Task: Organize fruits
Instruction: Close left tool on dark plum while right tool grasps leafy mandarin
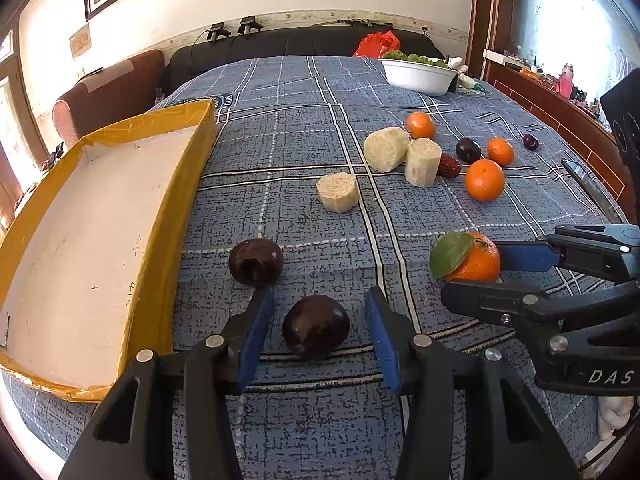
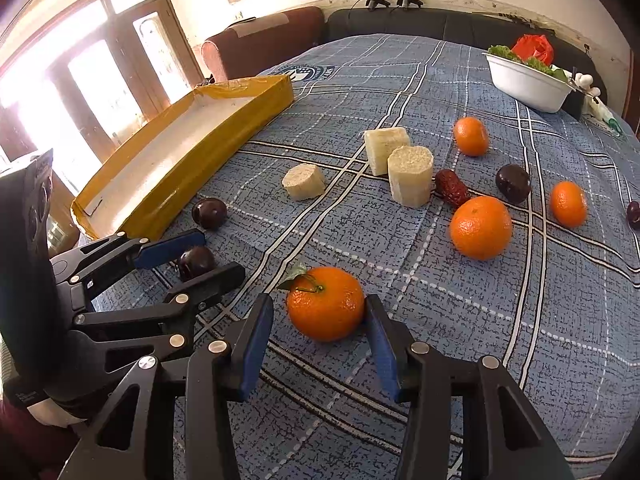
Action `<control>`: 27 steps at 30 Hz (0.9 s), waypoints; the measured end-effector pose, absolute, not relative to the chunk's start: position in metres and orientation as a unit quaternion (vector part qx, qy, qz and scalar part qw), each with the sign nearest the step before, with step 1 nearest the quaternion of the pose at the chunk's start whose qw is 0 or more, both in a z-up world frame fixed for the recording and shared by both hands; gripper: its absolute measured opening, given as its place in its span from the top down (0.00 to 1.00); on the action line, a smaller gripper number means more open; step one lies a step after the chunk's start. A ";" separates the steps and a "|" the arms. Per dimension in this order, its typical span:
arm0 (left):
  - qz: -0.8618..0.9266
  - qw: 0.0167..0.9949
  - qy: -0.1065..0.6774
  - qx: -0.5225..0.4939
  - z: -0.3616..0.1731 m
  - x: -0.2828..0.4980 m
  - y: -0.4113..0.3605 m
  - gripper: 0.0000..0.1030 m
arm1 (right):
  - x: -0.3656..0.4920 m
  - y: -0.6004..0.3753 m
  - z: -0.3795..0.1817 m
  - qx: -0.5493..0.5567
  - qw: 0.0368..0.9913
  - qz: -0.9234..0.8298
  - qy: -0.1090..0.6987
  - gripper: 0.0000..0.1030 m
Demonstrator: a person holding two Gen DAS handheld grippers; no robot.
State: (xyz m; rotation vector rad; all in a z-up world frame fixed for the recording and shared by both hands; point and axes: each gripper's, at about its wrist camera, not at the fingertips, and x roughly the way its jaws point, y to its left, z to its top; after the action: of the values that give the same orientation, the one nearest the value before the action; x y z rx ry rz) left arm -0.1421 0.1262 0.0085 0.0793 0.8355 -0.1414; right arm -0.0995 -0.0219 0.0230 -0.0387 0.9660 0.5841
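My left gripper [image 1: 318, 300] is open, its fingers on either side of a dark plum [image 1: 316, 326] on the blue plaid cloth; in the right wrist view it [image 2: 222, 252] straddles that plum [image 2: 196, 262]. A second plum [image 1: 256, 261] lies just beyond. My right gripper [image 2: 318, 304] is open around a leafy orange [image 2: 326, 308]; its right finger touches the fruit. It also shows in the left wrist view [image 1: 468, 266] around that orange [image 1: 474, 258]. A yellow-rimmed tray [image 1: 192, 160] lies empty at the left.
Further back lie three pale sugarcane pieces [image 1: 338, 192], more oranges [image 1: 484, 180], a red date [image 1: 450, 166], two more plums [image 1: 468, 150] and a white bowl of greens [image 1: 418, 76]. A sofa and a chair stand behind.
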 end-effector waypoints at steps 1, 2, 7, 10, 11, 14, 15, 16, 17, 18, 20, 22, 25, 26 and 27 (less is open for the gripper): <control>-0.069 0.911 0.405 0.038 0.008 -0.142 0.126 0.53 | -0.100 -0.022 0.023 -0.020 0.845 0.276 0.457 0.50; -0.069 0.911 0.405 0.037 0.008 -0.142 0.127 0.53 | -0.101 -0.021 0.022 -0.022 0.846 0.274 0.457 0.50; -0.071 0.911 0.404 0.034 0.008 -0.142 0.127 0.54 | -0.102 -0.019 0.022 -0.029 0.848 0.268 0.455 0.50; -0.071 0.911 0.404 0.035 0.007 -0.142 0.128 0.54 | -0.102 -0.019 0.022 -0.029 0.849 0.267 0.455 0.50; -0.071 0.911 0.404 0.035 0.007 -0.142 0.128 0.54 | -0.102 -0.019 0.022 -0.030 0.849 0.267 0.455 0.50; -0.069 0.913 0.401 0.038 0.007 -0.144 0.127 0.55 | -0.102 -0.019 0.022 -0.030 0.849 0.265 0.455 0.51; -0.069 0.914 0.398 0.041 0.007 -0.145 0.126 0.59 | -0.102 -0.018 0.022 -0.030 0.850 0.264 0.456 0.52; -0.072 0.916 0.393 0.046 0.008 -0.148 0.125 0.70 | -0.102 -0.017 0.022 -0.032 0.851 0.259 0.455 0.52; -0.072 0.917 0.389 0.052 0.007 -0.150 0.123 0.73 | -0.102 -0.017 0.022 -0.035 0.852 0.256 0.455 0.56; -0.068 0.918 0.385 0.060 0.007 -0.152 0.121 0.73 | -0.103 -0.016 0.022 -0.041 0.855 0.249 0.454 0.59; -0.074 0.918 0.386 0.061 0.008 -0.156 0.120 0.73 | -0.104 -0.015 0.022 -0.051 0.859 0.237 0.451 0.60; -0.086 0.915 0.391 0.047 0.011 -0.160 0.123 0.74 | -0.107 -0.014 0.024 -0.058 0.864 0.226 0.446 0.60; -0.101 0.915 0.390 0.009 0.025 -0.167 0.137 0.74 | -0.112 -0.017 0.028 -0.049 0.865 0.227 0.446 0.60; -0.105 0.916 0.386 -0.007 0.032 -0.169 0.144 0.74 | -0.114 -0.017 0.031 -0.045 0.865 0.229 0.445 0.60; -0.107 0.918 0.380 -0.022 0.040 -0.171 0.152 0.74 | -0.114 -0.016 0.034 -0.044 0.865 0.230 0.444 0.60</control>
State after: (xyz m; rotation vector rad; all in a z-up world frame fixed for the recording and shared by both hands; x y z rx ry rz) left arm -0.1707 0.1522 0.0399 -0.0455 0.7818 -0.2197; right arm -0.1144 -0.0163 0.0342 -0.0915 0.9306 0.4826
